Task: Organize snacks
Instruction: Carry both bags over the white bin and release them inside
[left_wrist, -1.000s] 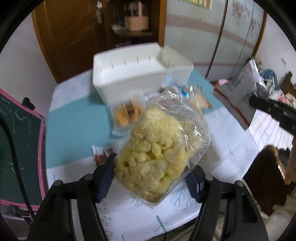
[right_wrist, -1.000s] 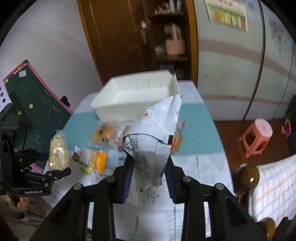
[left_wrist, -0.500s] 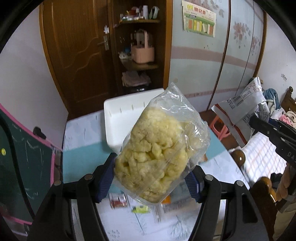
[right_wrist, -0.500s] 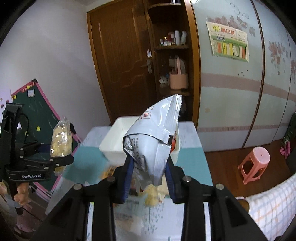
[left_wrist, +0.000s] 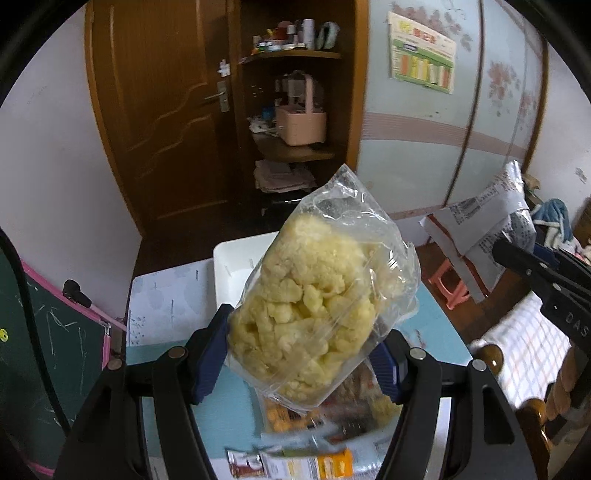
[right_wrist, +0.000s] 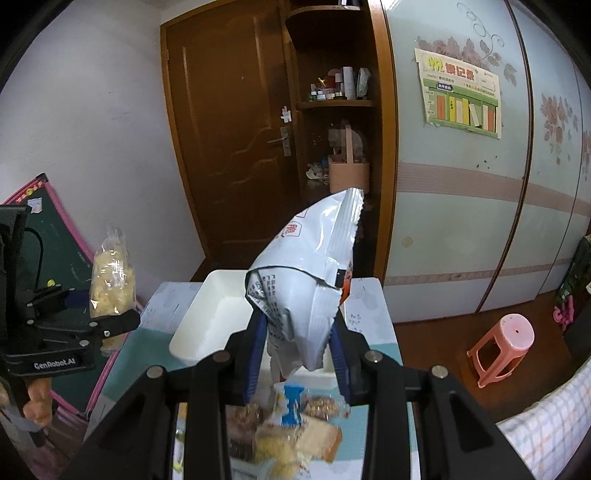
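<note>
My left gripper (left_wrist: 303, 365) is shut on a clear bag of yellow puffed snacks (left_wrist: 314, 317) and holds it high above the table. It also shows in the right wrist view (right_wrist: 110, 280). My right gripper (right_wrist: 299, 358) is shut on a white foil snack bag (right_wrist: 306, 280), also raised; the bag shows in the left wrist view (left_wrist: 484, 229). A white bin (right_wrist: 210, 314) stands at the far end of the table, open; its inside looks bare where it shows.
Several loose snack packets (right_wrist: 291, 424) lie on the blue and white tablecloth (left_wrist: 166, 306) near the front edge. A green chalkboard (left_wrist: 44, 350) leans at the left. A pink stool (right_wrist: 506, 347) and a checked bed (right_wrist: 546, 424) are at the right.
Both grippers have lifted their bags higher and tilted up. The table and bin have dropped lower in both views. Both grips are unchanged.
</note>
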